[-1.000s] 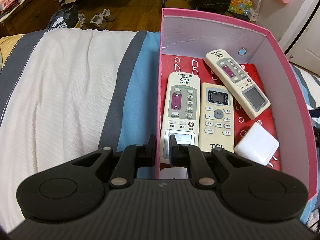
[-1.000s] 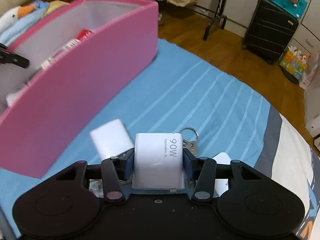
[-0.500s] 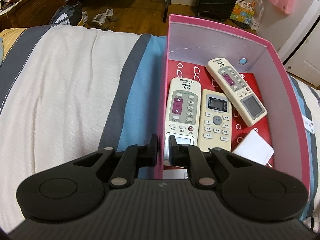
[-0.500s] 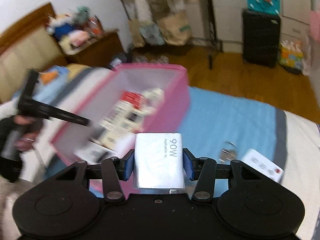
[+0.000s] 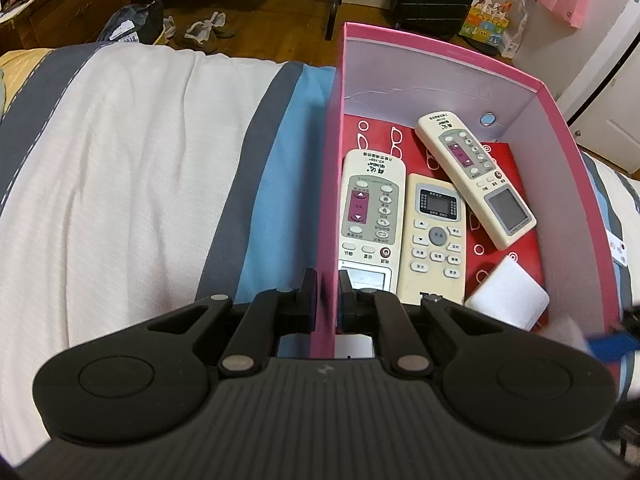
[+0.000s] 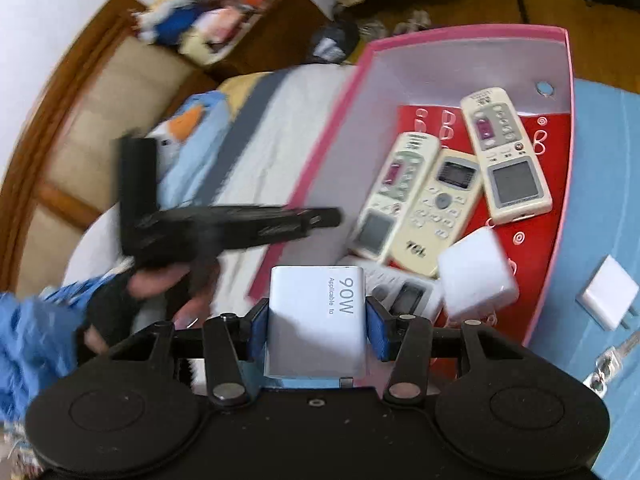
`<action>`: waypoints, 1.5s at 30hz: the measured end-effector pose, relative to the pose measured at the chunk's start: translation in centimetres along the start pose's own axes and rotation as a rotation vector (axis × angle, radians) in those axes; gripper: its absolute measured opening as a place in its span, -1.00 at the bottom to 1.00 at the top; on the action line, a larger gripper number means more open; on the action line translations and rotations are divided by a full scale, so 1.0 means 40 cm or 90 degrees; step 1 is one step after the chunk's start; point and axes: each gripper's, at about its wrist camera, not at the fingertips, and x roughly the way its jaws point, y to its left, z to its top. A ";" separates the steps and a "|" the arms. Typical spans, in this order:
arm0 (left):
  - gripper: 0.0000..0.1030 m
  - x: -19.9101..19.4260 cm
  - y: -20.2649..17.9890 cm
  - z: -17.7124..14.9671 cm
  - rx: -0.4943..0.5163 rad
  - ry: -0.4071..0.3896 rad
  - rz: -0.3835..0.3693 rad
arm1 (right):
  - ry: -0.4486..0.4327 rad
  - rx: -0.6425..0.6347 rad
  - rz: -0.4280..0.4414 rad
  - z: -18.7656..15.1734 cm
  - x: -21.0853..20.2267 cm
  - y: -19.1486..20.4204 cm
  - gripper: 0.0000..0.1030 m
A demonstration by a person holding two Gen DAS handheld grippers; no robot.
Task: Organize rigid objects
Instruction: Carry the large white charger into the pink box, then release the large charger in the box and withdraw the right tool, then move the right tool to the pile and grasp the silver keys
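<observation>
We hold the right tool (image 6: 316, 330) with its blue pads clamped on the flanks of a smooth white block-shaped 90W charger (image 6: 318, 320), carried above the near end of the open pink cardboard box (image 5: 440, 46) on the striped bed (image 5: 120, 160). Our left tool (image 5: 325, 294) is pinched shut on the box's thin near-left wall, steadying it.

Risks, in our judgement: the charger's glossy plastic sides offer little friction, so a tilt could let it slip early; dropped from height, it could strike what lies beneath. The box sits on soft bedding and may tip if the left grip pulls sideways.

Inside, a white cube adapter (image 5: 506, 300) lies at the near right, three cream hard-plastic remotes (image 5: 436, 236) with rubbery buttons cover a red patterned liner, one of them angled toward the far right corner. Outside the box, a small white plug (image 6: 608, 298) and metal keys (image 6: 612, 360) remain on the blue part of the bed.
</observation>
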 end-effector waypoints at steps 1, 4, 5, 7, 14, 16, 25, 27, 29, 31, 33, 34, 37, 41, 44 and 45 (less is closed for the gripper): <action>-0.84 0.002 0.000 0.000 0.000 0.001 0.001 | 0.005 -0.010 -0.025 0.001 0.015 0.003 0.06; -0.84 0.005 -0.002 0.000 0.005 0.003 0.002 | 0.044 -0.020 -0.069 0.002 0.055 0.002 0.06; -0.84 0.005 -0.003 -0.001 0.008 0.002 0.003 | 0.053 -0.034 -0.088 -0.005 0.066 0.007 0.06; -0.84 0.002 -0.002 -0.002 0.009 0.000 0.003 | 0.068 -0.082 -0.131 -0.023 0.079 0.021 0.06; -0.84 0.000 -0.004 -0.005 0.010 -0.001 0.001 | 0.120 -0.161 -0.190 -0.026 0.104 0.033 0.07; -0.84 0.001 -0.003 -0.004 0.010 -0.001 0.001 | 0.119 -0.171 -0.200 -0.026 0.092 0.041 0.09; -0.84 0.003 -0.011 -0.003 0.016 0.000 0.009 | 0.004 -0.238 -0.172 -0.044 -0.145 0.091 0.27; -0.84 0.003 -0.012 -0.003 0.016 0.001 0.011 | -0.033 -0.249 -0.179 -0.053 -0.209 0.081 0.27; -0.84 0.002 -0.014 -0.001 0.017 0.001 0.014 | -0.064 -0.258 -0.184 -0.062 -0.259 0.065 0.27; -0.84 0.004 -0.016 0.000 0.016 0.003 0.016 | -0.083 -0.260 -0.192 -0.069 -0.294 0.046 0.28; -0.84 0.006 -0.017 0.001 0.016 0.006 0.018 | -0.092 -0.259 -0.202 -0.070 -0.320 0.028 0.28; -0.84 0.007 -0.017 0.001 0.016 0.007 0.016 | -0.092 -0.254 -0.209 -0.070 -0.329 0.012 0.28; -0.83 0.006 -0.018 0.001 0.017 0.008 0.012 | -0.089 -0.219 -0.213 -0.074 -0.328 -0.040 0.28; -0.83 -0.005 -0.019 -0.005 0.023 -0.002 0.011 | -0.132 -0.171 -0.190 -0.118 -0.289 -0.131 0.28; -0.83 -0.006 -0.011 -0.002 0.015 0.000 0.005 | -0.108 -0.111 -0.215 -0.154 -0.239 -0.196 0.28; -0.83 -0.007 -0.009 -0.001 0.013 -0.001 0.003 | -0.099 -0.113 -0.230 -0.162 -0.224 -0.204 0.28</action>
